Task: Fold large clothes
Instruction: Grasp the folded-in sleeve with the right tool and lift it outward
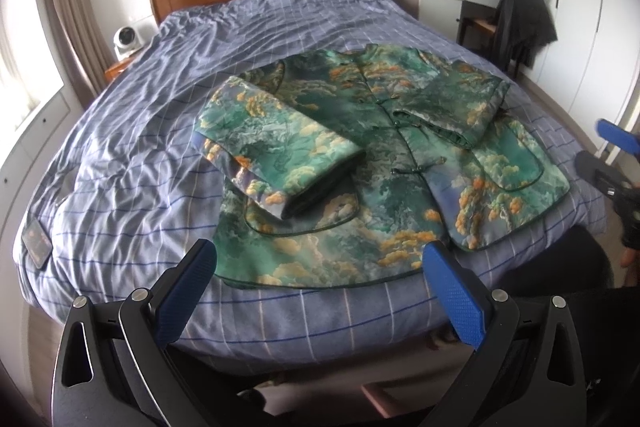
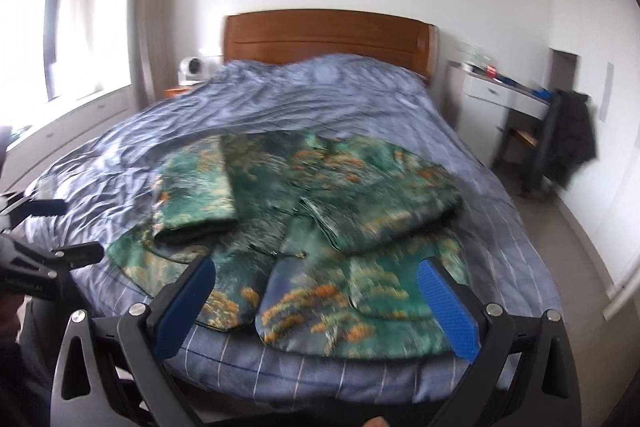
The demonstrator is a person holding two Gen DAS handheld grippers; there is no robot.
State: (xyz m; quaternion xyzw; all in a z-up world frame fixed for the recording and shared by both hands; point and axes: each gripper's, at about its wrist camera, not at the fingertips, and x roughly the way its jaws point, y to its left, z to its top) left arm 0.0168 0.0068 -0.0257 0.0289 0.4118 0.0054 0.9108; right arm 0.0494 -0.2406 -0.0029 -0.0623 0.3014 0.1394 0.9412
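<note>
Both my grippers spread, empty. Jacket (image 1: 360,163) hem lies just ahead of left gripper (image 1: 320,267), collar farthest away. Right gripper (image 2: 316,287) equally near.

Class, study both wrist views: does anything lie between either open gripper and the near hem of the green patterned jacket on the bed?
Nothing visible does. Only bare striped bedding separates the left gripper and the right gripper from the jacket hem. Both sleeves are folded inward, away from the hem.
</note>
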